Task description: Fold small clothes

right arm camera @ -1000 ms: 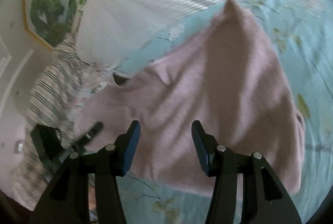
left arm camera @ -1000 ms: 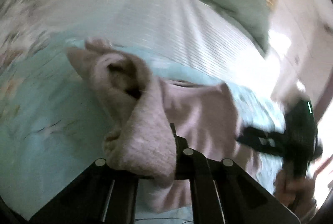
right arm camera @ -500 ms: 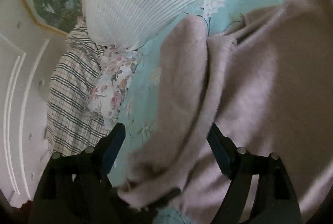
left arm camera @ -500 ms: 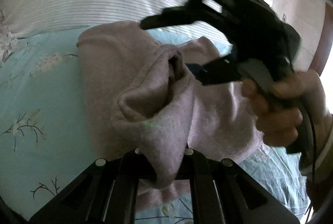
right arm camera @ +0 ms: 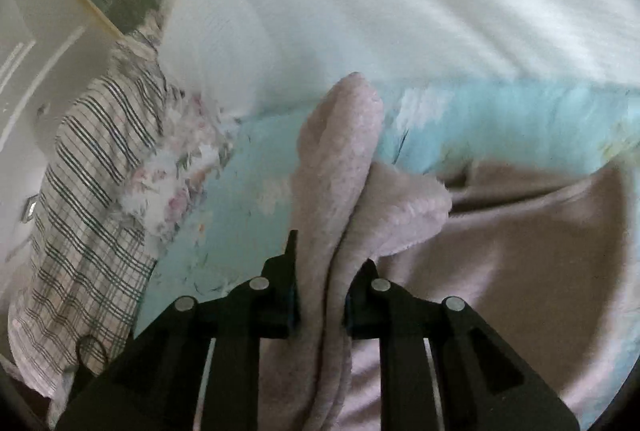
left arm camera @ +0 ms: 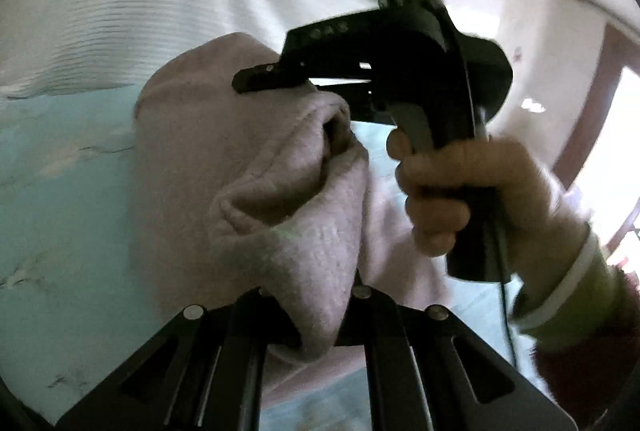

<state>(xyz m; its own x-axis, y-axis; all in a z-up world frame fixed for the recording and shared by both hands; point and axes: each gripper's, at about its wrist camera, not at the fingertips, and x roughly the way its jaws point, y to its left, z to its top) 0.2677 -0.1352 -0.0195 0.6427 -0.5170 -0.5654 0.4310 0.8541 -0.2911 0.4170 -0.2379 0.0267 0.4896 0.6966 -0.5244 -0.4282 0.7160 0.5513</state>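
A pink fleecy garment (left arm camera: 192,159) lies partly lifted over the light blue floral sheet (left arm camera: 60,191). My left gripper (left arm camera: 316,311) is shut on a thick bunched fold of it, and the cloth hides the fingertips. In the right wrist view my right gripper (right arm camera: 320,271) has its jaws closing on a raised doubled edge of the garment (right arm camera: 340,159), with the pads pressing the cloth. The rest of the garment (right arm camera: 520,271) spreads out to the right. In the left wrist view a person's hand (left arm camera: 440,199) holds the right gripper just above and behind my fold.
A white striped duvet (right arm camera: 400,11) is heaped behind the garment, also in the left wrist view (left arm camera: 120,11). A checked cloth (right arm camera: 88,191) and a floral pillow (right arm camera: 172,171) lie at the left. A wall (left arm camera: 540,31) and a doorway stand at the right.
The right gripper went from wide open over the flat garment to closed on a raised edge of it. Both grippers have come close together, and the left keeps its fold.
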